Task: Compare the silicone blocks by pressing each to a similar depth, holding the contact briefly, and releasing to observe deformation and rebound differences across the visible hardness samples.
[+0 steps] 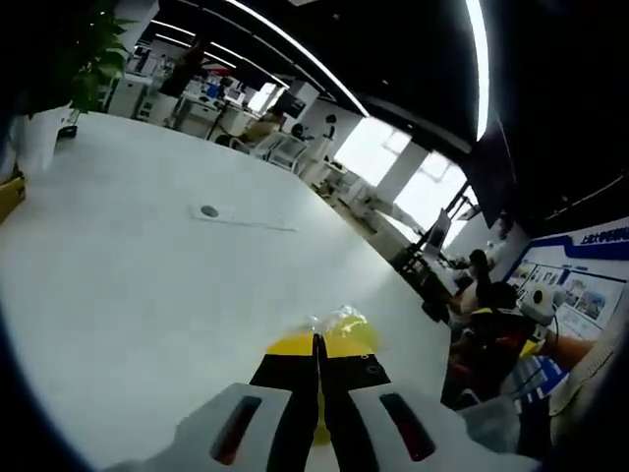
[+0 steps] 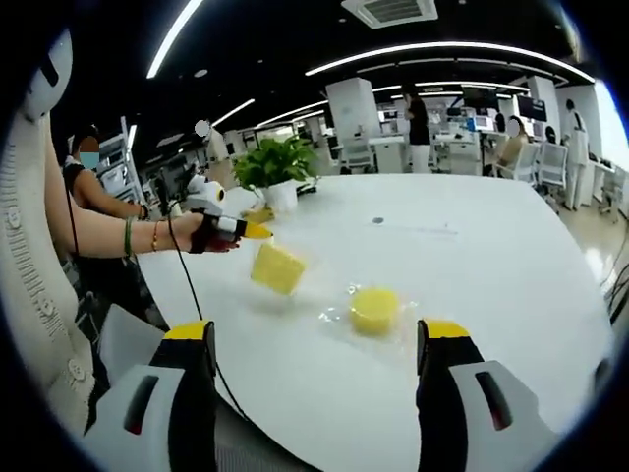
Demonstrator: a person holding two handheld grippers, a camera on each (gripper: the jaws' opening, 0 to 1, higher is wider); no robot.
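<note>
Pinching a yellow block [image 1: 339, 334], the left gripper [image 1: 317, 346] has its jaws pressed almost together; the block mostly hides behind them, in crinkled clear wrap. Seen from the right gripper view, the right gripper [image 2: 319, 339] stands spread wide over the table [image 2: 491, 256], above a wrapped round block [image 2: 373, 310]. A square block [image 2: 278, 267] hangs at the other gripper's [image 2: 257, 232] tips, contact unclear.

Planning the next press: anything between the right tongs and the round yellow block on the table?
Nothing visible. The right tongs are open, and bare white table lies between them and the round yellow block.
</note>
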